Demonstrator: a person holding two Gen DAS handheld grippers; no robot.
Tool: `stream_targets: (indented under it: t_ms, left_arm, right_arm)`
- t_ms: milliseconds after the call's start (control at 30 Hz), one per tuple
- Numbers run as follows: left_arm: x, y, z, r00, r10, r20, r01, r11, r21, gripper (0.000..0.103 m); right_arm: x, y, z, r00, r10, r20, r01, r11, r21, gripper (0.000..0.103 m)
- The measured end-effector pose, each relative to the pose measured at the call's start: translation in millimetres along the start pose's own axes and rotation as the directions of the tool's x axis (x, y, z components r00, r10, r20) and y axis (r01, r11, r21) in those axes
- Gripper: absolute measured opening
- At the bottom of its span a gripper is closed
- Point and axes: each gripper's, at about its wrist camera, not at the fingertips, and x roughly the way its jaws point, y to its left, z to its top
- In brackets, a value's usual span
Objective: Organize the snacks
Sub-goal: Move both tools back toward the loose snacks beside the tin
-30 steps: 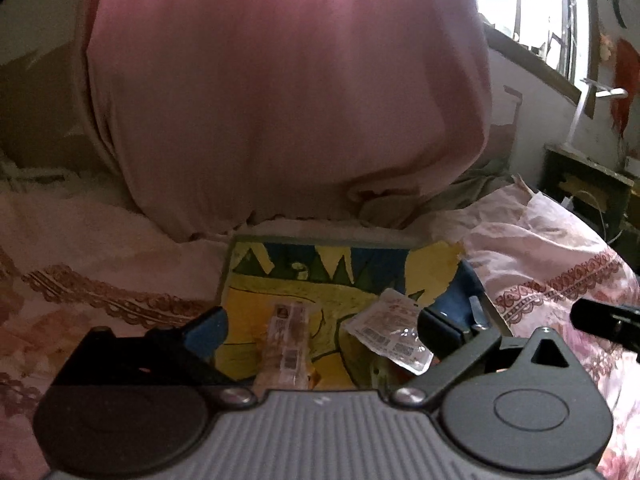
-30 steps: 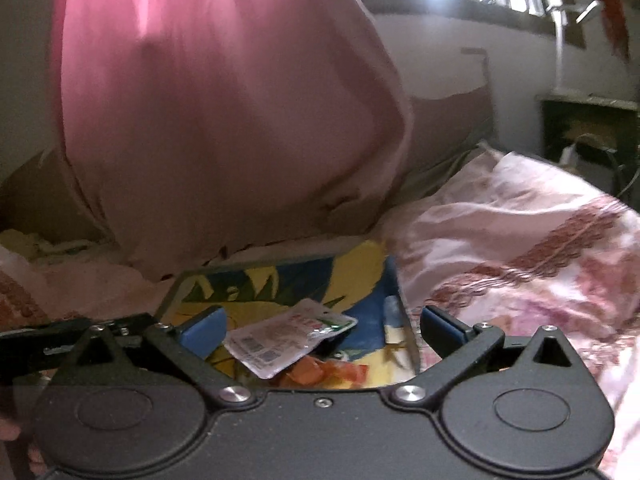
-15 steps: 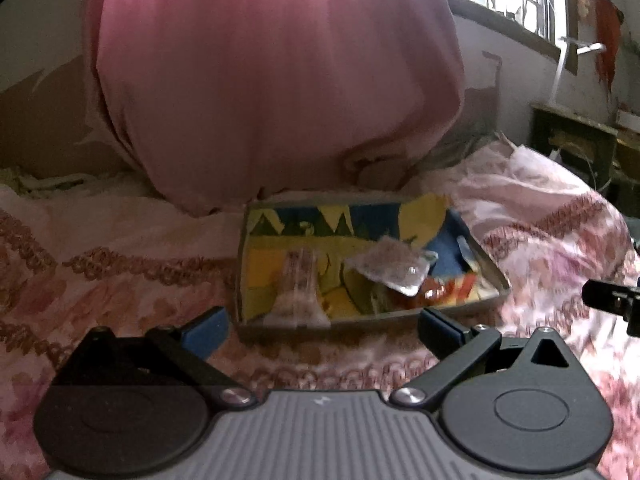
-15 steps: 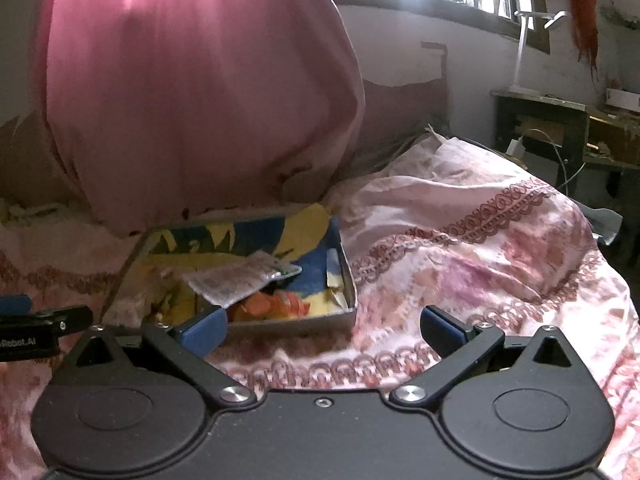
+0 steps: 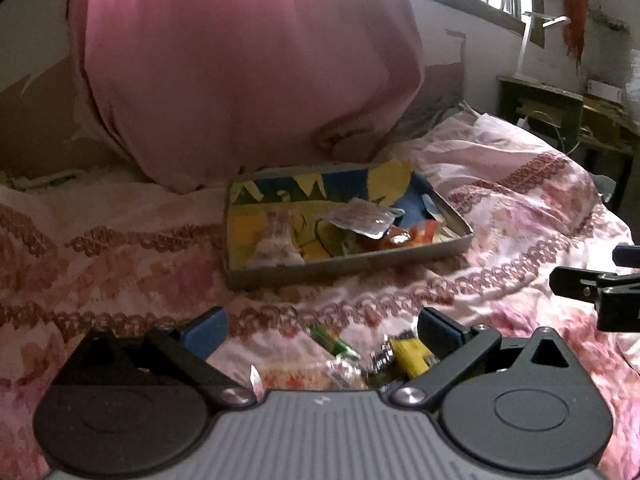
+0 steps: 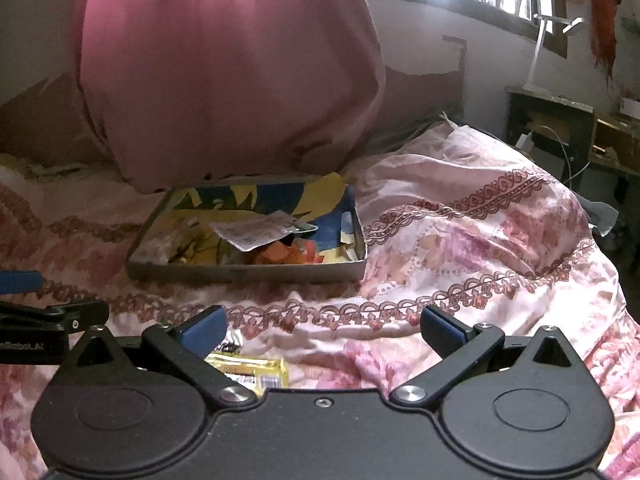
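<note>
A shallow tray (image 5: pixel 352 266) with a yellow and blue picture inside lies on the pink bedspread and holds several snack packets, among them a clear wrapped packet (image 5: pixel 276 236) and a silver pouch (image 5: pixel 362 220). The tray also shows in the right wrist view (image 6: pixel 240 270). My left gripper (image 5: pixel 322 326) is open and empty, well back from the tray. Between its fingers lie a green packet (image 5: pixel 334 342), a yellow packet (image 5: pixel 410 354) and a clear packet (image 5: pixel 304 378). My right gripper (image 6: pixel 322 326) is open and empty, with the yellow packet (image 6: pixel 252 370) by its left finger.
A large pink cushion (image 5: pixel 240 68) rises behind the tray. The flowered bedspread (image 6: pixel 460 240) slopes down to the right. A dark desk (image 6: pixel 560 120) with a white lamp stands at the far right under a window.
Both grippers have pulled back from over the tray toward the near side of the bed. The tray now looks smaller and loose packets on the bedspread have come into view.
</note>
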Motion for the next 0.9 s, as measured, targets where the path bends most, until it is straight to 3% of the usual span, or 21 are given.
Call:
stream_targets:
  t_ms: [267, 467, 633, 733, 900]
  left_arm:
    - [-7, 6, -13, 0.997, 0.022, -0.072, -0.022, 1.000, -0.001, 0.103]
    - [7, 17, -10, 0.978, -0.091, -0.186, 0.095, 0.995, 0.011, 0.103]
    - [17, 40, -5, 0.952, -0.212, -0.221, 0.191, 0.975, -0.110, 0.103]
    - [25, 48, -6, 0.949, -0.218, -0.229, 0.192, 0.973, -0.131, 0.103]
    - [38, 47, -6, 0.944, -0.207, -0.257, 0.181, 0.976, -0.122, 0.103]
  right_arm:
    - [-11, 0, -12, 0.998, 0.049, -0.041, -0.048, 0.999, 0.026, 0.102]
    - [-4, 4, -17, 0.980, 0.178, -0.090, -0.179, 0.984, -0.008, 0.102]
    - [1, 9, -12, 0.960, 0.261, -0.103, -0.270, 0.959, -0.087, 0.102]
    - [7, 5, -11, 0.948, 0.287, -0.135, -0.301, 0.949, -0.092, 0.102]
    - [29, 5, -18, 0.935, 0.263, -0.239, -0.292, 0.951, -0.097, 0.102]
